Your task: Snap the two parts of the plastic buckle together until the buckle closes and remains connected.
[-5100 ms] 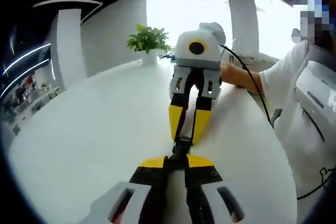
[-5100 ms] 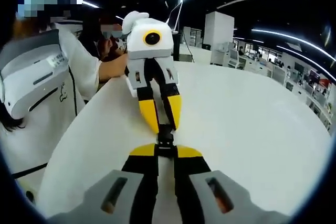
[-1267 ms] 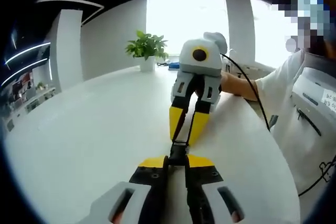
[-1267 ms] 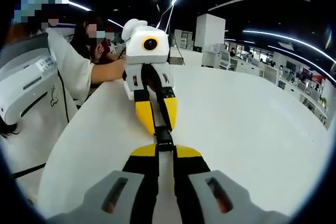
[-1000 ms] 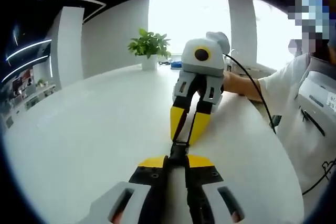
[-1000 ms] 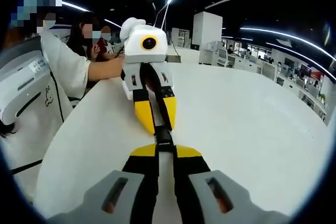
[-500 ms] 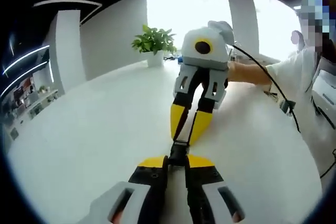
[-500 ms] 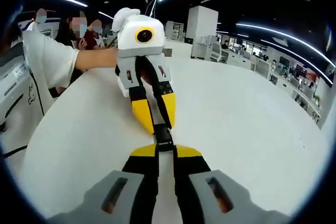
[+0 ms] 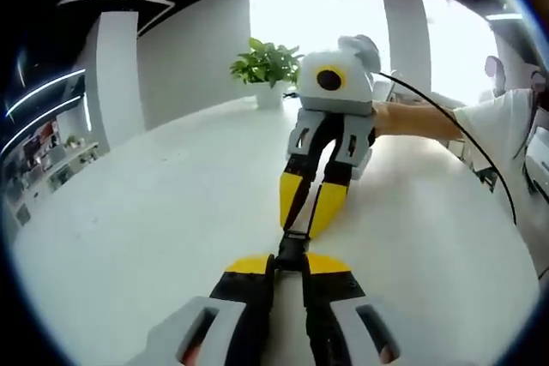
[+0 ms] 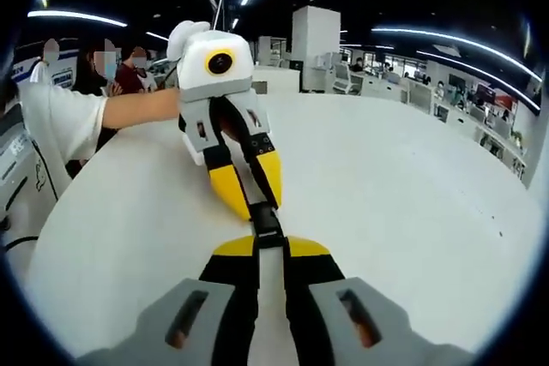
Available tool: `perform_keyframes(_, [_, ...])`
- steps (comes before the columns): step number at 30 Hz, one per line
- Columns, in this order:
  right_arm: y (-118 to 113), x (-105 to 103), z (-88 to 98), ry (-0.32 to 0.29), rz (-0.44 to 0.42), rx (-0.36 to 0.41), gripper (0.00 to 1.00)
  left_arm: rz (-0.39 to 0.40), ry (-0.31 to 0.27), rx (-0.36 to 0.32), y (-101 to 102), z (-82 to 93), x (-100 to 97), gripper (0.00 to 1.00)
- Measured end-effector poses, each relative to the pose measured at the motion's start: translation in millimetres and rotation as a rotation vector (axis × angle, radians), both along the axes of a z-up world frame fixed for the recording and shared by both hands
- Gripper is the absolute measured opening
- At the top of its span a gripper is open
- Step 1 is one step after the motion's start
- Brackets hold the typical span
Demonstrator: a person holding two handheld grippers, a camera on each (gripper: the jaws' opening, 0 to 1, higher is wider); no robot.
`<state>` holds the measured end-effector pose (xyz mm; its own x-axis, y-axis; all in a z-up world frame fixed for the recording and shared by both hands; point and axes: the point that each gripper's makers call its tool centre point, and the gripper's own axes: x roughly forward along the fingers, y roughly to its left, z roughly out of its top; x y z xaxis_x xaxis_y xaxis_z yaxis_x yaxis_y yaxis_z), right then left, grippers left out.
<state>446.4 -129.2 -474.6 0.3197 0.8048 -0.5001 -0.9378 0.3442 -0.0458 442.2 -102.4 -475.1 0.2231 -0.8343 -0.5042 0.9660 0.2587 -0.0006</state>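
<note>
Black plastic buckle [image 9: 292, 245] [image 10: 268, 231] sits between the tips of both tools above the white table [image 9: 154, 212] [image 10: 412, 195], left gripper [image 9: 289, 261] [image 10: 259, 201] and right gripper [image 10: 269, 246] [image 9: 302, 227] each clamped on one end, potted plant [image 9: 270, 66] beyond; no legible writing.

- Black buckle [image 9: 292, 247] mostly covered by the fingers [image 9: 302, 201] pinching it from both ends; join of the two halves too small to tell.
- In the right gripper view, buckle [image 10: 268, 227] equally squeezed between yellow tips, latch hidden.
- Person's arm [image 9: 416, 120] cut off at the edge.
- Worktop [image 9: 146, 212] near edge lost under the gripper bodies.
- Distant desks [image 10: 403, 92] blurred.
</note>
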Motion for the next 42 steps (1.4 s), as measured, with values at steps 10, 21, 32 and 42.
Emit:
perform_keyframes(10, [-2.7, 17.9, -0.3, 0.003, -0.006, 0.009, 0.09, -0.006, 0.033, -0.012, -2.9, -4.9, 18.9, 0.11])
perform_keyframes(21, [2.9, 18.4, -3.3, -0.002, -0.011, 0.003, 0.10, -0.010, 0.016, -0.014, -5.3, -5.4, 17.3, 0.13])
perform_keyframes(32, [1.1, 9.4, -3.2, 0.012, -0.017, 0.018, 0.16, 0.021, 0.028, -0.018, -2.4, -5.4, 17.4, 0.17])
perform_keyframes(42, [-7.9, 6.1, -1.4, 0.003, -0.053, 0.031, 0.18, 0.062, 0.009, -0.015, 5.3, -3.7, 15.7, 0.18])
